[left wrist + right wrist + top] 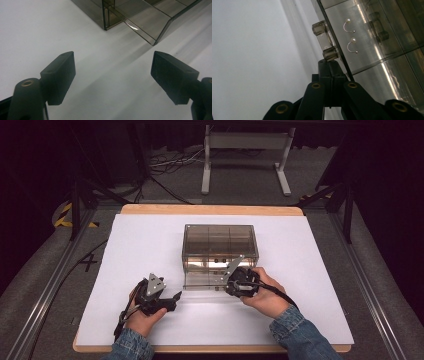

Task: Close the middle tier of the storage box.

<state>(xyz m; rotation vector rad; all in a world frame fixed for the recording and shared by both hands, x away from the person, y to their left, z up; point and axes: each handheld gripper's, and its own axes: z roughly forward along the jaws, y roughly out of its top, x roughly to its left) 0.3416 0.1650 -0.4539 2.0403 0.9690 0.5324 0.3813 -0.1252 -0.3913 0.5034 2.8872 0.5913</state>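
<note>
Object: smoky clear-plastic drawer box (220,245), rigid, slick, brittle | hold: front knob (325,41) | right gripper (329,65) clenched empty beside knob | left gripper (112,75) released.

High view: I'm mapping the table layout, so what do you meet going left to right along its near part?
Left gripper, jaws open over the white sheet → pulled-out drawer of the smoky clear box → right gripper, jaws shut at the drawer's front.
</note>
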